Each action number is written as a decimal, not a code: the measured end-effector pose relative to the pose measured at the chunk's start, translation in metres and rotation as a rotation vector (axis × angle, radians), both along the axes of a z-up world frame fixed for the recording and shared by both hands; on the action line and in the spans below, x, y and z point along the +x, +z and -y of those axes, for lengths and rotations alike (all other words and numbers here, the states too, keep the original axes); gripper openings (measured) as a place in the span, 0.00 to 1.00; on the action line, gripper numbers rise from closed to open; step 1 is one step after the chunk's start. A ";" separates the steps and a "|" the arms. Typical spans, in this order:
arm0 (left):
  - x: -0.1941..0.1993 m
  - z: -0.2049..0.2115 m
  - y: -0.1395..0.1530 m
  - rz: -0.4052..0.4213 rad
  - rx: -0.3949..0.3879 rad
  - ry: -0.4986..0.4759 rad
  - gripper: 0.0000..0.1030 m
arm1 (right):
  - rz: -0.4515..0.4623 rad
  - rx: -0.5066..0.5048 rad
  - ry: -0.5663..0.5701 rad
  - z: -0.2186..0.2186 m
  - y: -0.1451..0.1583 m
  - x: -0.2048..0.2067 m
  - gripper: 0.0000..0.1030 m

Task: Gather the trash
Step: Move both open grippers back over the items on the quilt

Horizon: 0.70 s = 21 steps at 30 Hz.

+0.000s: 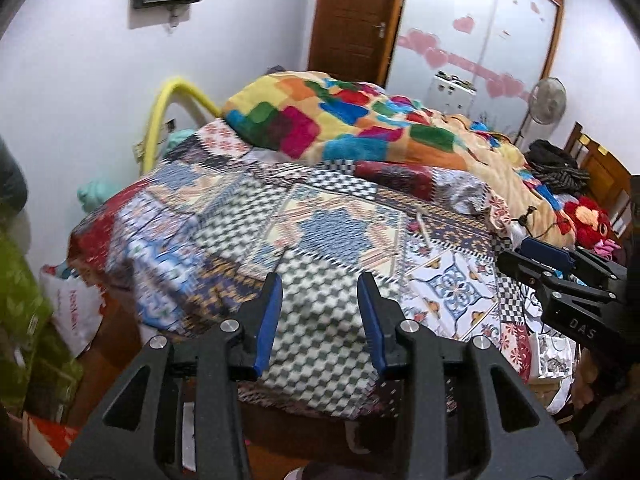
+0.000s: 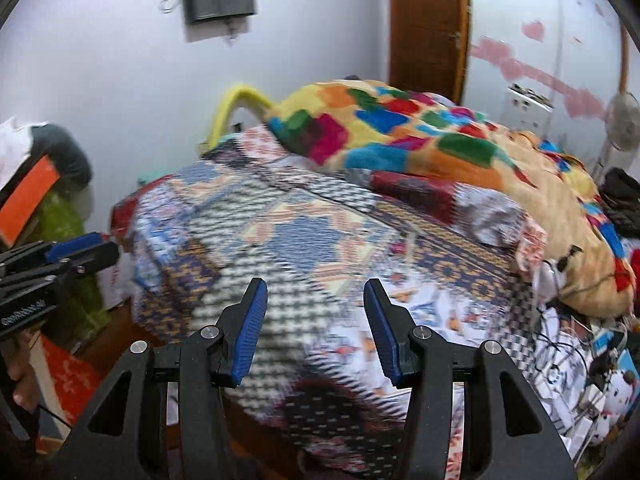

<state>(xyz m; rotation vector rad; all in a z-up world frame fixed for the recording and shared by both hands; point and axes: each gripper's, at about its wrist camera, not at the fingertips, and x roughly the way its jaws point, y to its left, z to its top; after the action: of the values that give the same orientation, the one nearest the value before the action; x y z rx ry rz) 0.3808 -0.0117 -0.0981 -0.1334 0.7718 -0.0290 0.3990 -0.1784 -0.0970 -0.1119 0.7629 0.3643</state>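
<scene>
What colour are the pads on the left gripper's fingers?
Blue pads on black fingers, clearest in the left wrist view.

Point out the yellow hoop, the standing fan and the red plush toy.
yellow hoop (image 1: 154, 128): left wrist view, on its curved left side beside the bed.
standing fan (image 1: 547, 101): left wrist view, on the round grille.
red plush toy (image 1: 590, 220): left wrist view, on its red body.

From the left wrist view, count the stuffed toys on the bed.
1: a red plush toy at the bed's far right edge, beside the orange blanket. Others may be hidden under the bedding.
</scene>
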 end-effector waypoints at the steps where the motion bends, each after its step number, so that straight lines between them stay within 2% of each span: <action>1: 0.007 0.007 -0.002 0.000 0.006 -0.008 0.37 | -0.002 -0.002 -0.016 0.006 -0.003 0.004 0.45; 10: 0.079 0.048 -0.031 -0.028 -0.004 -0.091 0.38 | -0.059 -0.013 -0.136 0.059 -0.040 0.055 0.45; 15: 0.113 0.063 -0.056 -0.037 0.024 -0.117 0.38 | -0.122 -0.020 -0.177 0.071 -0.071 0.090 0.45; 21: 0.155 0.067 -0.094 -0.085 0.011 -0.140 0.38 | -0.169 -0.005 -0.192 0.072 -0.104 0.125 0.45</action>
<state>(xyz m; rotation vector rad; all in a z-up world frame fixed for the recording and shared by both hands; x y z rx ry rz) 0.5360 -0.0790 -0.1920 -0.0699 0.8649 -0.1522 0.5240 -0.2507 -0.2008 -0.0125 0.9335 0.1907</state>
